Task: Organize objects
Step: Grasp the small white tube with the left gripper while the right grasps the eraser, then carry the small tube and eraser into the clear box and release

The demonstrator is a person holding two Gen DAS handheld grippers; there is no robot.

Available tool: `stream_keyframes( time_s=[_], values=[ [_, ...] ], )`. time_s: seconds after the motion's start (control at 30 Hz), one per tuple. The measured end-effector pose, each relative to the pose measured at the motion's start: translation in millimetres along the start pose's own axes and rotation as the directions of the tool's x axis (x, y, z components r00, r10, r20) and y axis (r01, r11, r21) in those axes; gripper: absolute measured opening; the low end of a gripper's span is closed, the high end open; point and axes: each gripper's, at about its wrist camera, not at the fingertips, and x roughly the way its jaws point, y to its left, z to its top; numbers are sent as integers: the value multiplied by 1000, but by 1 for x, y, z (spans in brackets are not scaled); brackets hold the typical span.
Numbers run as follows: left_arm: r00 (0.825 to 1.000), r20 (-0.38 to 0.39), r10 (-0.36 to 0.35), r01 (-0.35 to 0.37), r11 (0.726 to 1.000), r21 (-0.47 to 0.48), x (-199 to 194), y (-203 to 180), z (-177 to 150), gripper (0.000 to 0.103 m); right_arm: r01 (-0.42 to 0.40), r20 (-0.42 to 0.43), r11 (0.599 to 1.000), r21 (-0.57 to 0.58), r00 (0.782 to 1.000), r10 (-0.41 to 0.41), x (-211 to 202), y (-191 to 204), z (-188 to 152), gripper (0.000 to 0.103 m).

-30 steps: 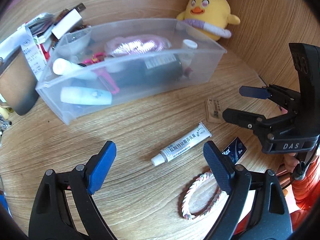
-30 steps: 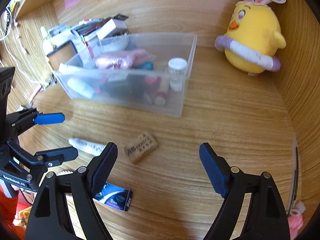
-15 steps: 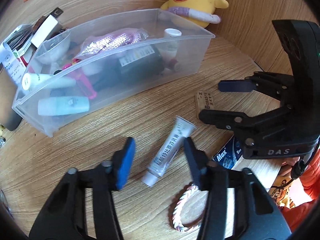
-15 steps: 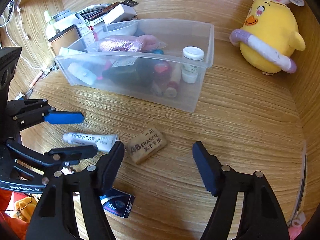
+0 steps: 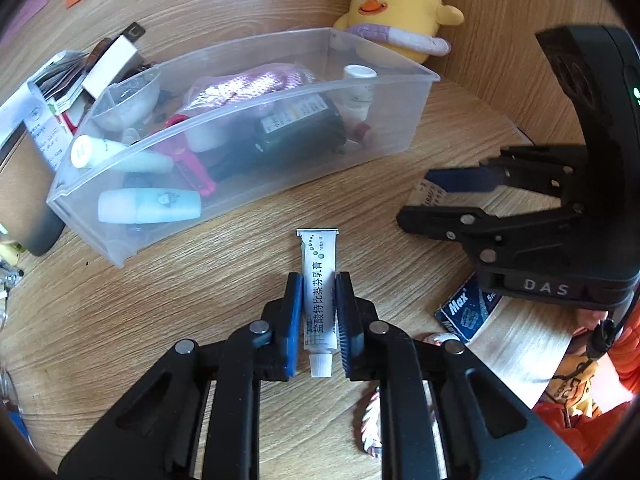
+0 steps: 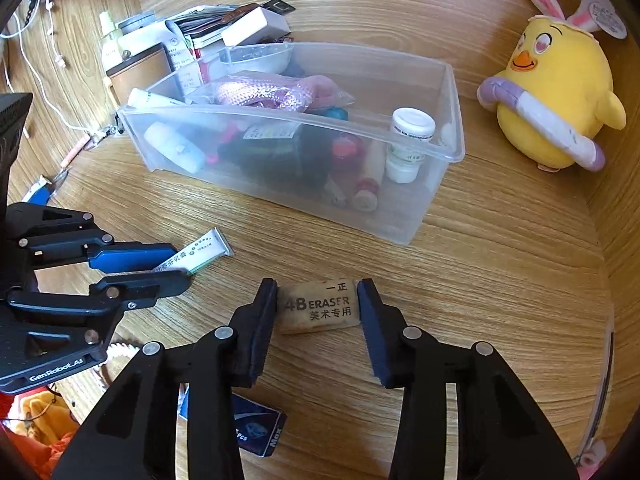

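Note:
My left gripper [image 5: 318,312] is shut on a white ointment tube [image 5: 319,288] that lies on the wooden desk; it also shows in the right wrist view [image 6: 192,258]. My right gripper [image 6: 318,308] straddles a tan eraser [image 6: 318,306] on the desk, its jaws close on both sides with a small gap on each side. The clear plastic bin [image 6: 436,216] holding bottles, tubes and a pink pouch stands just beyond both grippers; it also shows in the left wrist view [image 5: 120,248].
A blue Max packet [image 5: 460,310] and a braided bracelet [image 5: 370,420] lie near the desk's front edge. A yellow chick plush [image 6: 556,92] sits at the back right. Boxes, papers and cables [image 6: 224,28] crowd the back left.
My left gripper moved onto the ointment tube and closed on it. My right gripper moved forward and narrowed around the eraser.

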Motion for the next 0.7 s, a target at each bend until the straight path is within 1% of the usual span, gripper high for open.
stream_keyframes(
  time_s=[0.13,0.27,0.37,0.5,0.7],
  values=[
    [999,42,5,-3,1000,-31,-12,9,3,16,-14,12,1000,19,1000,14,-5,0,0,38],
    [995,100,16,-11,998,-58,-31,18,10,16,-18,47,1000,25,999,17,-15,3,3,38],
    [988,151,27,-15,997,-77,-48,25,14,16,-17,80,1000,21,997,15,-25,8,7,38],
    [980,200,20,1,995,-101,-63,33,23,16,-19,123,1000,14,992,17,-39,11,15,38],
    [963,267,36,-4,993,-119,-82,40,41,16,-13,176,1000,5,984,12,-54,14,28,38]
  ],
)
